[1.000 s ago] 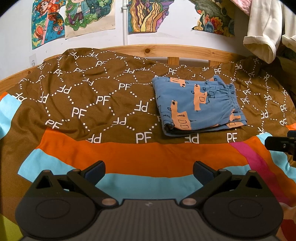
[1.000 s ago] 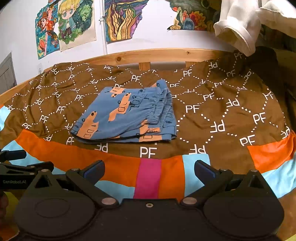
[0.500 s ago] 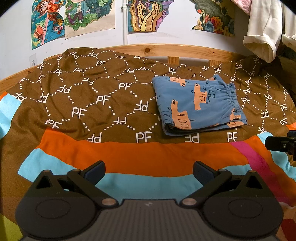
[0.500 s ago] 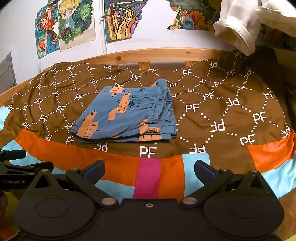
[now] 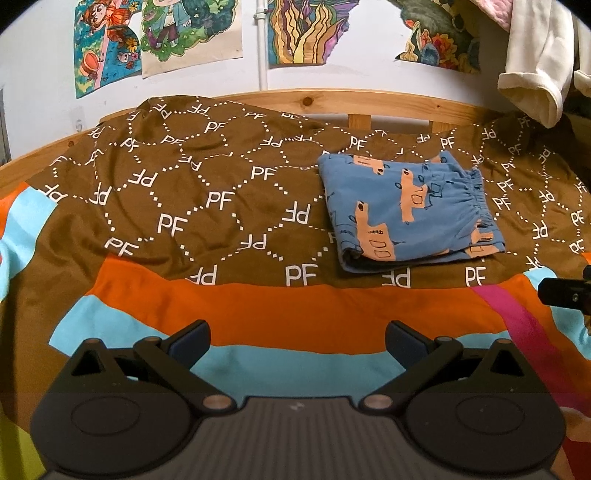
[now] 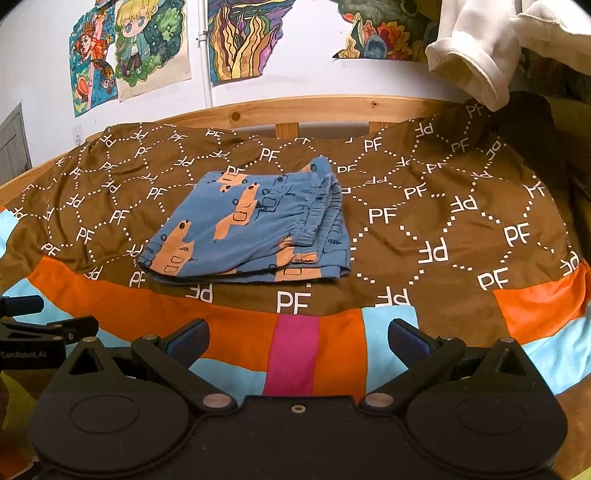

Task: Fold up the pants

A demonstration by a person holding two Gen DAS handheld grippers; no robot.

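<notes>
There is one pair of folded pants (image 5: pixel 410 208), at about 1 o'clock in the left view and 11 o'clock in the right view (image 6: pixel 251 229). There is one blanket (image 5: pixel 221 206) and one wooden bed frame (image 5: pixel 369 101). There are two grippers, the left gripper (image 5: pixel 297 341) at 6 o'clock in its own view and the right gripper (image 6: pixel 298 341) the same. On the wall at 12 o'clock I count four drawings (image 5: pixel 306 31). One white garment (image 6: pixel 476 55) hangs at 2 o'clock.
</notes>
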